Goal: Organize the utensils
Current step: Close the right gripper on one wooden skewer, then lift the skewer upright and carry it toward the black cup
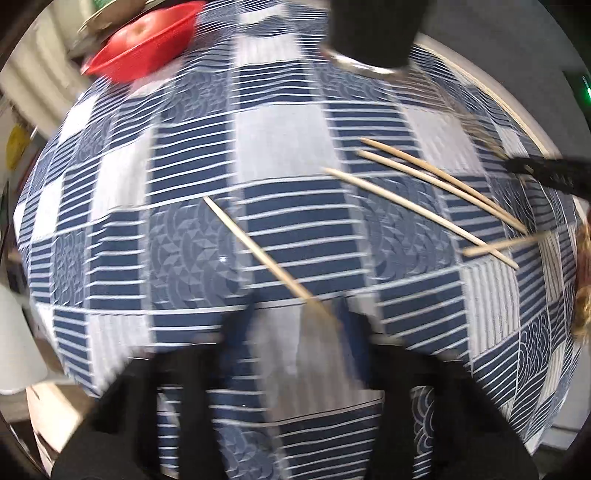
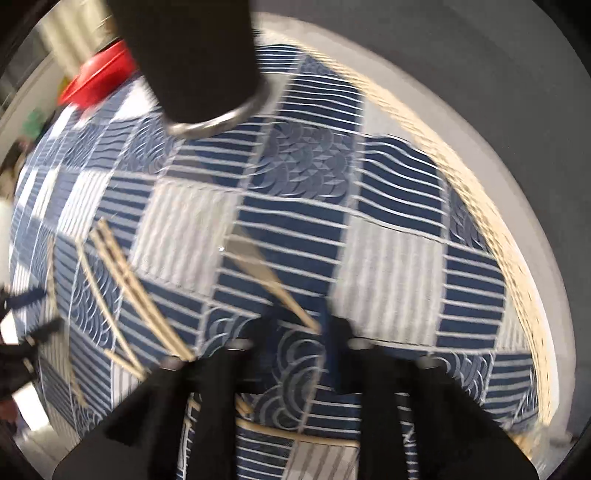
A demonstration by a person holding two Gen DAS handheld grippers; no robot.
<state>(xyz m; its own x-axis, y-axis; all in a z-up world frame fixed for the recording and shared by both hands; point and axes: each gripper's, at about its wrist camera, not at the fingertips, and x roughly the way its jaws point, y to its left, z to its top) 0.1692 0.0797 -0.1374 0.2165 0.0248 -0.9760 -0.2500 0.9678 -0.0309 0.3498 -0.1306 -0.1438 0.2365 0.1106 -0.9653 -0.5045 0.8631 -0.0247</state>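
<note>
The left gripper has its fingers set wide, a single chopstick running from the right fingertip toward 11 o'clock; whether it is pinched, blur hides. The right gripper is likewise wide, a chopstick slanting to 11 by its right finger. Loose chopsticks lie at 2 o'clock on the tablecloth, the black holder at 12
</note>
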